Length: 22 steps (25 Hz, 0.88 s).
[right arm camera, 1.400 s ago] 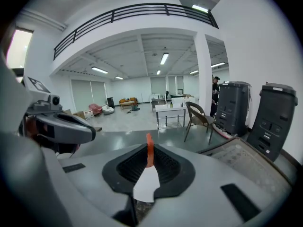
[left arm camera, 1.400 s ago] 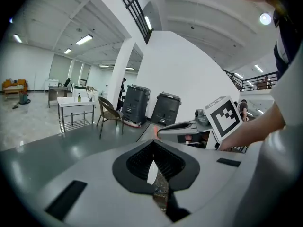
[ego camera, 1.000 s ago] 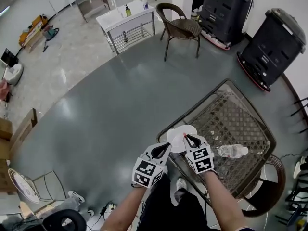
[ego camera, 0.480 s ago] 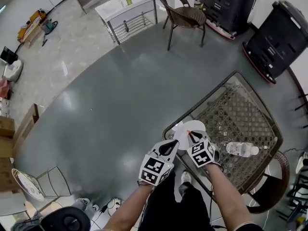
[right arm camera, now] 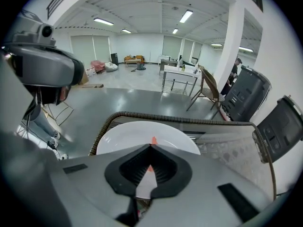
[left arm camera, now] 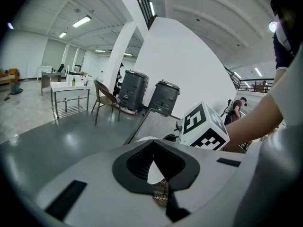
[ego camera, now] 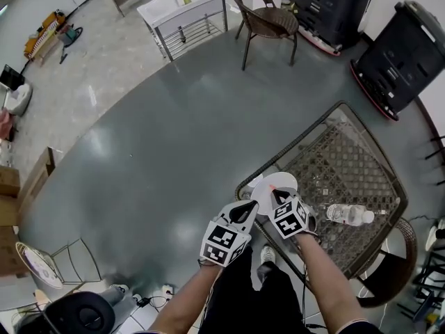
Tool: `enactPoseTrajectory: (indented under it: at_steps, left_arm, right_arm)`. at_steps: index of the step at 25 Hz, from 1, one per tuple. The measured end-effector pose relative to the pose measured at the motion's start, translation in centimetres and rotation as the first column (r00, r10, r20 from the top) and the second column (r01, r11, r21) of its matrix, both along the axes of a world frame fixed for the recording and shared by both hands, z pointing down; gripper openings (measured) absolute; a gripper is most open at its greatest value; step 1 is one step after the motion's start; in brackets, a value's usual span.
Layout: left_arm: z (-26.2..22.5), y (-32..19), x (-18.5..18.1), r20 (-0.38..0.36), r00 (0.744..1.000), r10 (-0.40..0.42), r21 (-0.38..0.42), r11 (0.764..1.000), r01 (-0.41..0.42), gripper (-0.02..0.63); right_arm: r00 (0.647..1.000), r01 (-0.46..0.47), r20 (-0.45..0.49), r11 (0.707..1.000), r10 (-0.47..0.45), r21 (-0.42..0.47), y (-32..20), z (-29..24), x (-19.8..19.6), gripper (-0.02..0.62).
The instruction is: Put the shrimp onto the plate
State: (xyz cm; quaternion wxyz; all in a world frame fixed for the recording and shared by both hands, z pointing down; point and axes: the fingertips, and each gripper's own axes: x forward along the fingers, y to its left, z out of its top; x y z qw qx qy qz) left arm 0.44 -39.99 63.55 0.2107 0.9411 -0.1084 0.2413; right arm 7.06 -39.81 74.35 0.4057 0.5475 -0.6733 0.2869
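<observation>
The plate [right arm camera: 128, 136] is smooth, glossy white (ceramic or plastic, unclear). The table [right arm camera: 189, 118] has a woven wicker rim; the floor [ego camera: 174, 138] is polished, reflective grey.

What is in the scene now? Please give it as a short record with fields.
plate: white, near the edge of the table
shrimp: small, orange, held over the plate
right gripper: jaws shut on the shrimp
left gripper: jaws shut, nothing between them
bottle: lies on the table, apart from the plate
</observation>
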Motion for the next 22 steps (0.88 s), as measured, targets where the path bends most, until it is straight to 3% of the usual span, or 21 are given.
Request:
enactPoseTrajectory:
  at_steps: [5, 9, 16, 22]
  left_arm:
    - [-0.8, 0.1, 0.2, -0.005, 1.000, 0.011, 0.005, 1.000, -0.011, 0.009]
    - [-2.6, 0.2, 0.8, -0.028, 0.999, 0.026, 0.018, 1.000, -0.026, 0.009]
    - [-6.8, 0.4, 2.5, -0.080, 0.996, 0.044, 0.048, 0.998, -0.040, 0.009]
    - [-11.6, 0.9, 3.9, -0.149, 0.987, 0.063, 0.063, 0.997, -0.054, 0.009]
  right_arm:
    - [0.996, -0.070, 0.063, 0.995, 0.066, 0.069, -0.2, -2.5, 0.1, 0.006]
    - [0.983, -0.148, 0.130, 0.975, 0.128, 0.167, -0.3, -6.2, 0.8, 0.006]
    - [0.957, -0.246, 0.229, 0.915, 0.177, 0.321, 0.0, -13.6, 2.3, 0.006]
    - [0.932, -0.299, 0.327, 0.844, 0.158, 0.446, 0.4, -19.8, 3.1, 0.005]
